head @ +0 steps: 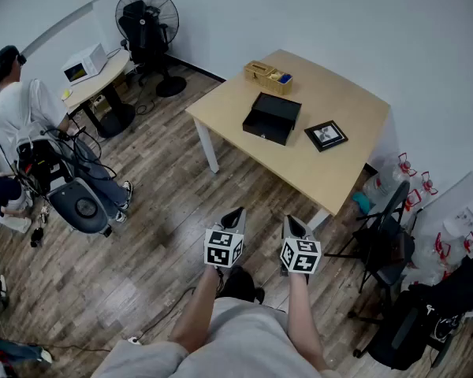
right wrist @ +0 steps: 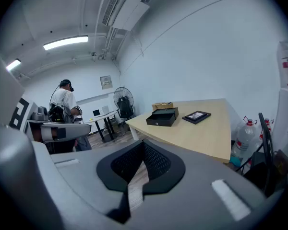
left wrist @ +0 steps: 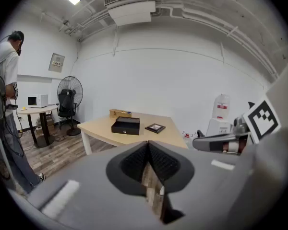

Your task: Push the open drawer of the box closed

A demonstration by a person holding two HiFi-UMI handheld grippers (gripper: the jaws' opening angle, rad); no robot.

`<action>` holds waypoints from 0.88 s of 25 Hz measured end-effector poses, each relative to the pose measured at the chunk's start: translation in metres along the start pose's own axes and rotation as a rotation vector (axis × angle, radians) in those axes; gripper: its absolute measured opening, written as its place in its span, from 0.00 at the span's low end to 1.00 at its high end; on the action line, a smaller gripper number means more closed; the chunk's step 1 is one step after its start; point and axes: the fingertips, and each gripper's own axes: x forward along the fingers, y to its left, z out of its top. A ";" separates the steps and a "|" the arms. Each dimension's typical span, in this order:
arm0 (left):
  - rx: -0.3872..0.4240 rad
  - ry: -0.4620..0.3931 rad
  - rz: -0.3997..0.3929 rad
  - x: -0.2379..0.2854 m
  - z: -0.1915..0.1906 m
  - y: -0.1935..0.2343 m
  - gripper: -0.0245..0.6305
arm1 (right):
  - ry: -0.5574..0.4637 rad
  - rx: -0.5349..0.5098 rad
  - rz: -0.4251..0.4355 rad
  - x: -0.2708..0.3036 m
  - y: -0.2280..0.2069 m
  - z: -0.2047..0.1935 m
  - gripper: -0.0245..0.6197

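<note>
Below, left claw [head: 235, 213] and right claw [head: 292, 221] sit pinched shut, empty; an off-centre push could slide the whole box [head: 280, 102], not its drawer [head: 266, 126]

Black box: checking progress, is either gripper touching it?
No; the left gripper and right gripper hang above the floor, short of the table bearing the black box.
</note>
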 end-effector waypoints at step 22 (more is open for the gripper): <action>-0.024 -0.023 0.009 0.033 0.003 0.041 0.12 | -0.011 0.066 -0.014 0.042 -0.012 0.003 0.04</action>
